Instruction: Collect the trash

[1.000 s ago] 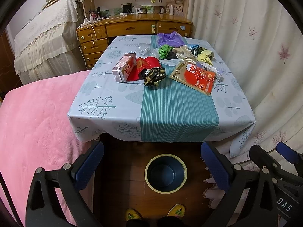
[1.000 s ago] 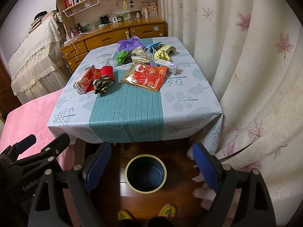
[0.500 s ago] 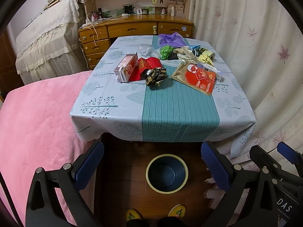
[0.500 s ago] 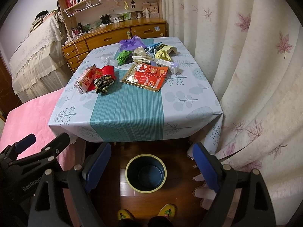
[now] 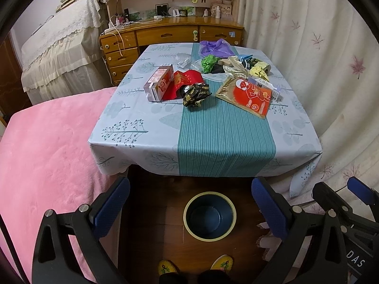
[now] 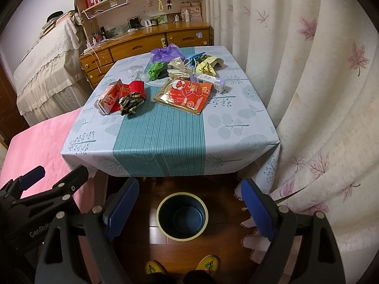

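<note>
On the counter, L to R: a pink carton, a red wrapper, a crumpled black-gold wrapper, a red-gold pouch, w/ more mixed trash behind near the far edge. The blue bin stands on the floor just in front of the counter, nothing visible inside. Left tongs & right tongs hang above the bin, both spread wide, gripping nothing.

left gripper jaws wide apart, nothing held; right gripper likewise, side by side.
</note>
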### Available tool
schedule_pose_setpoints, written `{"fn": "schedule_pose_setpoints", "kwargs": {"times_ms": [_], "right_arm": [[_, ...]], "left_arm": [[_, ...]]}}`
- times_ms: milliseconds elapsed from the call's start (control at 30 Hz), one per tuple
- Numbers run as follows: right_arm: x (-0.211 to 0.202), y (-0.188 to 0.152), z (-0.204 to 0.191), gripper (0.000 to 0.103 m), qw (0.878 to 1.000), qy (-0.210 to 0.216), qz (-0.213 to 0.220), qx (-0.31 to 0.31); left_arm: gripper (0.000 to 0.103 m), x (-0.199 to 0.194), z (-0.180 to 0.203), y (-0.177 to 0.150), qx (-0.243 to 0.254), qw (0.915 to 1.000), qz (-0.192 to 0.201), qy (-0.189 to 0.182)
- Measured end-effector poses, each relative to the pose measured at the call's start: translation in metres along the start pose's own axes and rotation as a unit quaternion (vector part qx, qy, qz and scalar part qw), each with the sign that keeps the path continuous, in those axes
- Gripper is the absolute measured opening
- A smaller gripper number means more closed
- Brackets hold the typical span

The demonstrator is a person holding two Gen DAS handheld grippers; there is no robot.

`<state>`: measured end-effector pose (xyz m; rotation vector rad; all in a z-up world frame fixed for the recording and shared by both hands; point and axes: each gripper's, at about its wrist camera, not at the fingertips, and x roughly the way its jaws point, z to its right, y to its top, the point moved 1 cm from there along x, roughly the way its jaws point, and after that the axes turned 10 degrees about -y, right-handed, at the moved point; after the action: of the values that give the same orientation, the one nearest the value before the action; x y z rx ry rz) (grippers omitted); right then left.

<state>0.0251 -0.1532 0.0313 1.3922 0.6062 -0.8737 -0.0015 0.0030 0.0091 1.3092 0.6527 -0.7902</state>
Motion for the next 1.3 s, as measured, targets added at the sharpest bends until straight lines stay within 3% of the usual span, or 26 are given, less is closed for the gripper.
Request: {"fn": "schedule_pose_setpoints", "kwargs": {"times_ms": [1000,1300], "right_arm": [[0.026,0.035,0.024,0.089,0.998,0.05,0.006,-0.027],[0.031,0.055,0.008,0.089,0.996,0.073,0.022,-0.036]], "left_arm": [[0.102,0.009,0.021,0.017,-0.032,0.9987,0.021,0.034],[0.102,0.008,-0.003,0.037,-0.061,0.996,0.036,0.054]]}}
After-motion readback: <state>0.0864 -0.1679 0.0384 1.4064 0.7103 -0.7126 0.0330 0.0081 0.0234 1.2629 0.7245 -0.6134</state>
